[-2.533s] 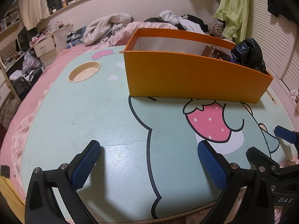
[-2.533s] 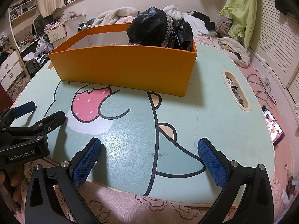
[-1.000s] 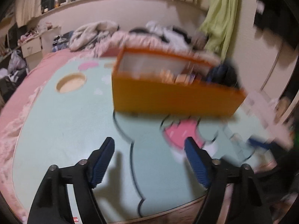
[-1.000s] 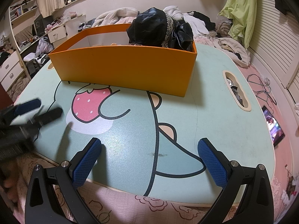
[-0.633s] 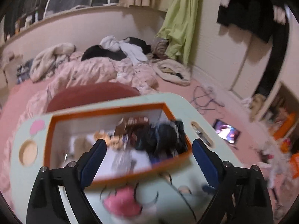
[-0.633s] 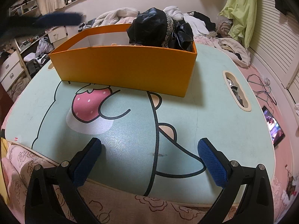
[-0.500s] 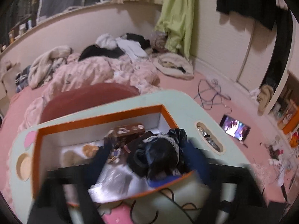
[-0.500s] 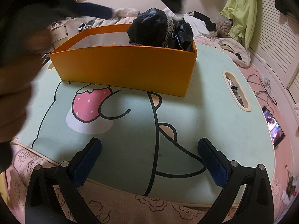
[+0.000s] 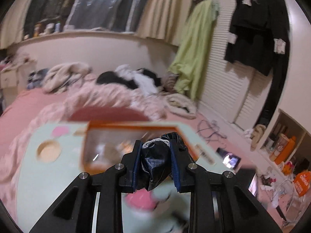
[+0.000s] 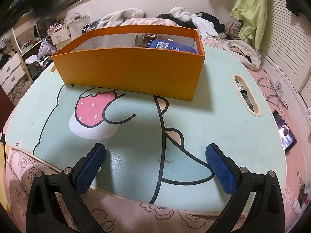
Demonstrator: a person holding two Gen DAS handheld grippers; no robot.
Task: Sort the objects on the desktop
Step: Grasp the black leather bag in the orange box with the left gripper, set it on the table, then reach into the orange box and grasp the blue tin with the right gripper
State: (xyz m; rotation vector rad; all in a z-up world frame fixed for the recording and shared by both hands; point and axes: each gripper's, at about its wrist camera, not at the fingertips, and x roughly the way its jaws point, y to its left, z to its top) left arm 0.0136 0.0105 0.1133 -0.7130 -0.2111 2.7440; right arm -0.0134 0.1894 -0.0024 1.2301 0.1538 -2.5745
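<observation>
Left gripper (image 9: 155,162): clenched on black lace-trimmed bundle (image 9: 155,163), held above orange box (image 10: 132,71). Right gripper (image 10: 155,167): released, empty, over near edge of bench (image 10: 213,116), well apart from box.

A pale green table (image 10: 223,120) printed with a cartoon face and a pink strawberry (image 10: 93,108) carries an orange box (image 10: 132,71) at its far side. A slot (image 10: 245,95) is cut near the right edge, a round recess (image 9: 48,151) at far left.
</observation>
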